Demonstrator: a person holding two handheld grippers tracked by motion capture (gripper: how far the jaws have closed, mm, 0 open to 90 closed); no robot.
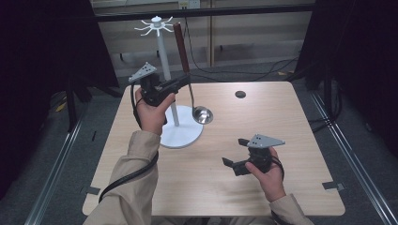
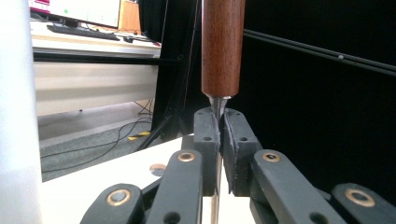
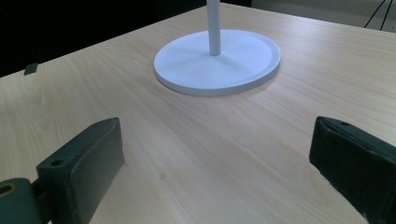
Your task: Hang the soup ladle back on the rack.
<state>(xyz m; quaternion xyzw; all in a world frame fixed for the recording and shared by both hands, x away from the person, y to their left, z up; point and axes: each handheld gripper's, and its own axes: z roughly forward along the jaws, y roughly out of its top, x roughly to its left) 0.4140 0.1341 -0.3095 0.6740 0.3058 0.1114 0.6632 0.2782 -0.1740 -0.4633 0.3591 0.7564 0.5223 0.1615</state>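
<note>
A ladle [image 1: 202, 114] with a dark wooden handle [image 1: 181, 47] and a steel bowl hangs upright beside a white rack stand [image 1: 162, 42]. My left gripper [image 1: 187, 80] is shut on the ladle's thin metal neck just below the wooden handle [image 2: 222, 46], lifted above the table. The stand has a round white base [image 1: 183, 133] [image 3: 217, 63], a pole and hooked arms at the top. My right gripper [image 1: 235, 152] is held low over the table's front right, open, with nothing between its fingers [image 3: 81, 170].
The light wooden table [image 1: 281, 122] has a small dark round hole [image 1: 240, 94] near its far edge. Black curtains stand at both sides, with cables on the floor behind the table.
</note>
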